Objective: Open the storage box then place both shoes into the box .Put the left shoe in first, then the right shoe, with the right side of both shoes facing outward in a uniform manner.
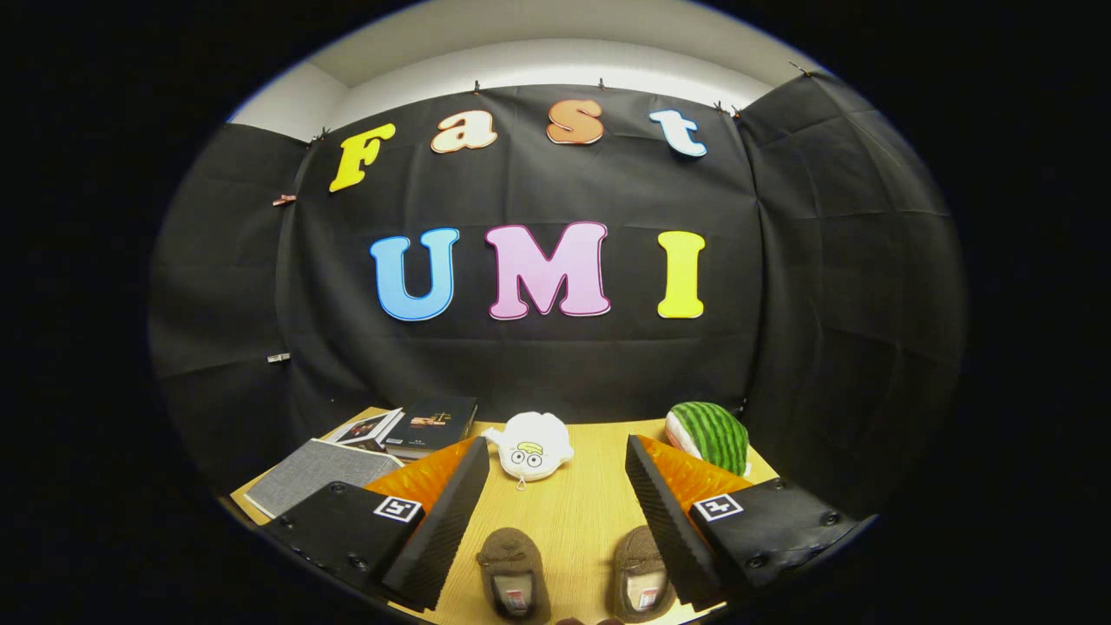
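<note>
Cam rides the tongs (pixel 555 512), raised over table (pixel 573 512); faces fwd toward booth's back wall; shoes close below.

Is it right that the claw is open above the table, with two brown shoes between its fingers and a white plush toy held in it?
Not quite. In the gripper view the open claw holds nothing; the white plush toy lies on the table beyond the two brown shoes.
</note>
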A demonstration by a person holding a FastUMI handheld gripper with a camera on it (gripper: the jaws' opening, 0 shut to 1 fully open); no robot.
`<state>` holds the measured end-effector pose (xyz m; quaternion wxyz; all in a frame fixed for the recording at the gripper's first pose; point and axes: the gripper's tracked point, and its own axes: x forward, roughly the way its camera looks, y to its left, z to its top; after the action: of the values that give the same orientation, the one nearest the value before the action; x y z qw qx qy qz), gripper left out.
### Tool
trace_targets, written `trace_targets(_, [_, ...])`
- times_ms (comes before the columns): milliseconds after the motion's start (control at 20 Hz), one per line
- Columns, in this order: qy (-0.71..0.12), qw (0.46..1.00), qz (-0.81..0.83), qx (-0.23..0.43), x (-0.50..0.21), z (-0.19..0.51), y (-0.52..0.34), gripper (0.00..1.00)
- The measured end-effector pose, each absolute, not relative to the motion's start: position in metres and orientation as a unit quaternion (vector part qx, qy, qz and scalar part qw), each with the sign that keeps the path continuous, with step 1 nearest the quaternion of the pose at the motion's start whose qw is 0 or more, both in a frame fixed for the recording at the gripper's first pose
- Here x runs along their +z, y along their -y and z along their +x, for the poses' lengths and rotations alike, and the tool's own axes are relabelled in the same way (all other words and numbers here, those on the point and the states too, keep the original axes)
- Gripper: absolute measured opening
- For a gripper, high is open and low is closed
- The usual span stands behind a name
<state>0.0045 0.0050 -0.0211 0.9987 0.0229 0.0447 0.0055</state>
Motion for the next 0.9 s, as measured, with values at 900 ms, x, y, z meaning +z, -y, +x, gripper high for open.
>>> trace_targets(900, [-0.127,0.991,0.040,0.036,-0.066,0.013,-0.029,0.97])
